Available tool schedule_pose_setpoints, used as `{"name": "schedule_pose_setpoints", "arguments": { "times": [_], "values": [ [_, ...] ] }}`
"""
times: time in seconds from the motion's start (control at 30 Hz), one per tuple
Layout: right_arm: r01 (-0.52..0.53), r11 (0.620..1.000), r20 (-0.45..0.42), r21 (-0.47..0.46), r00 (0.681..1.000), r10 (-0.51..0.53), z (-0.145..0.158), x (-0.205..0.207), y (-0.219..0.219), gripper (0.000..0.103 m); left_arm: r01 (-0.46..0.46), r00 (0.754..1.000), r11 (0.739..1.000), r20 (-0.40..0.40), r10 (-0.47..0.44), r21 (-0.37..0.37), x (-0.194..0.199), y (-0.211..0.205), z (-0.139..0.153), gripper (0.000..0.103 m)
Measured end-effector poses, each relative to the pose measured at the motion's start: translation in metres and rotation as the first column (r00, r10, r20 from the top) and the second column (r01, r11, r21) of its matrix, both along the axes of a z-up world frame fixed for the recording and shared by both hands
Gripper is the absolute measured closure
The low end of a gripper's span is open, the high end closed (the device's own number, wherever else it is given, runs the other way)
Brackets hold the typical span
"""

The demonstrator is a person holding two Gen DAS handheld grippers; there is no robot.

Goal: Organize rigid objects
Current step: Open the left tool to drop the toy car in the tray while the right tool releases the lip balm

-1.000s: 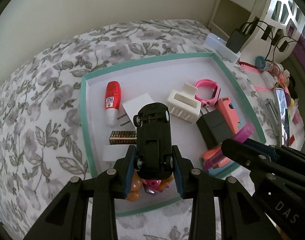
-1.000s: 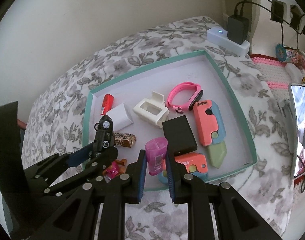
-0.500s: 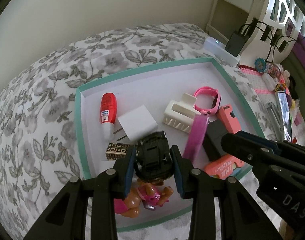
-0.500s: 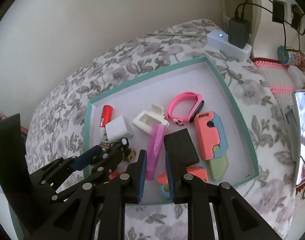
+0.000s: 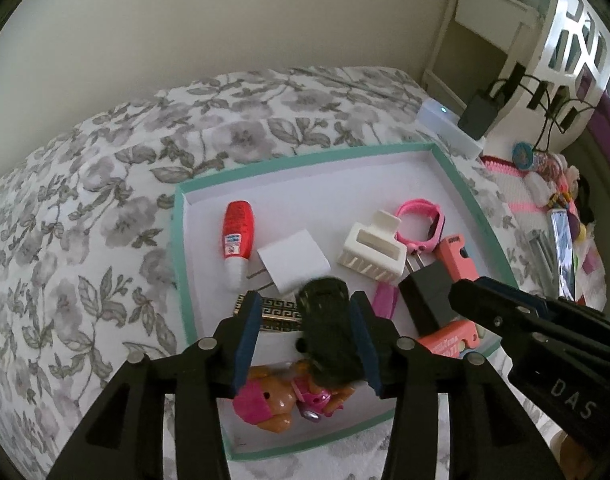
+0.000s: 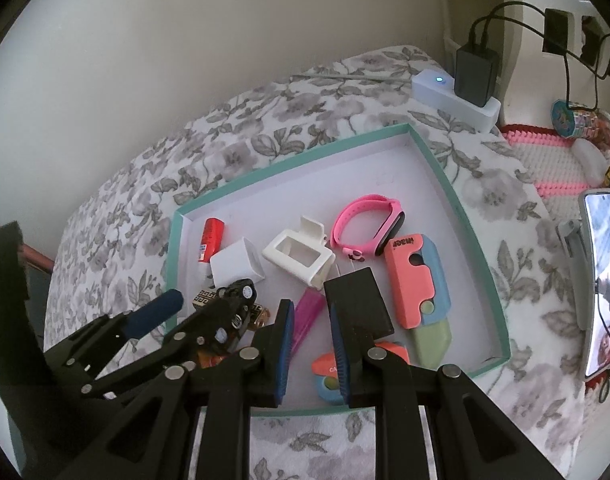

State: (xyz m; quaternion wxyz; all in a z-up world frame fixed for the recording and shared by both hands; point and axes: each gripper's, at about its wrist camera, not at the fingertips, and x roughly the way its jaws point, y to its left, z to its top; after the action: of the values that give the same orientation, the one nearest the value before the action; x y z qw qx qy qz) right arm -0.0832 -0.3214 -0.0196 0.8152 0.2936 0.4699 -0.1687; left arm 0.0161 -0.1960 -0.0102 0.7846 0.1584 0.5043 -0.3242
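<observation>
Left wrist view: the left hand-held gripper (image 5: 305,334) has its jaws opening, and the black toy car (image 5: 328,334) sits between them, against the right pad with a gap at the left pad, above a pink toy figure (image 5: 281,402) in the teal-rimmed tray (image 5: 178,264). Beyond its tips lie a white charger (image 5: 293,261) and a red bottle (image 5: 237,232). Right wrist view: the right hand-held gripper (image 6: 310,344) is narrowed, nothing visibly pressed by its pads; a magenta stick (image 6: 305,318) lies just ahead.

Left gripper (image 5: 305,344) points steeply down with its jaws opening, while the right gripper (image 6: 311,344) beside it is closed, empty.
</observation>
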Motion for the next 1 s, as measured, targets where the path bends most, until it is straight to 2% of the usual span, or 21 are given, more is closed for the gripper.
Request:
{"name": "schedule_pose_setpoints", "arguments": {
  "times": [0.23,0.3,0.47,0.53,0.6,0.67,0.73,0.77,1.0],
  "values": [
    [0.002,1.000,-0.004,-0.004,1.000,-0.003,0.000,0.000,0.000,0.083,-0.099,0.995,0.995,0.007,0.099,-0.018,0.017,0.020,0.008,0.054],
    [-0.001,1.000,-0.009,-0.007,1.000,0.001,-0.001,0.001,0.002,0.083,-0.143,0.989,0.990,0.020,0.144,-0.013,0.025,0.029,0.010,0.046],
    [-0.009,1.000,-0.026,-0.026,1.000,0.008,-0.005,0.005,0.005,0.081,-0.233,0.972,0.972,0.044,0.231,0.021,0.039,0.050,0.008,0.037],
    [-0.011,0.999,-0.032,-0.038,0.999,0.009,-0.006,0.006,0.006,0.067,-0.256,0.965,0.966,0.059,0.254,0.039,0.042,0.055,0.006,0.036],
    [-0.011,0.999,-0.032,-0.048,0.999,0.010,-0.007,0.007,0.007,0.061,-0.280,0.959,0.959,0.064,0.276,0.053,0.046,0.061,0.004,0.035],
    [-0.016,0.998,-0.031,-0.058,0.999,0.014,-0.007,0.008,0.009,0.059,-0.292,0.956,0.955,0.060,0.288,0.057,0.048,0.065,0.002,0.033],
    [-0.018,0.997,-0.033,-0.074,0.999,0.016,-0.006,0.010,0.011,0.045,-0.294,0.955,0.954,0.062,0.291,0.064,0.049,0.067,0.001,0.026],
    [-0.020,0.996,-0.035,-0.082,0.999,0.018,-0.006,0.010,0.012,0.043,-0.296,0.954,0.953,0.066,0.292,0.065,0.049,0.068,0.001,0.021],
    [-0.033,0.993,-0.039,-0.113,0.999,0.028,-0.006,0.014,0.019,0.032,-0.303,0.951,0.950,0.090,0.296,0.079,0.049,0.076,-0.001,0.021]
  ]
}}
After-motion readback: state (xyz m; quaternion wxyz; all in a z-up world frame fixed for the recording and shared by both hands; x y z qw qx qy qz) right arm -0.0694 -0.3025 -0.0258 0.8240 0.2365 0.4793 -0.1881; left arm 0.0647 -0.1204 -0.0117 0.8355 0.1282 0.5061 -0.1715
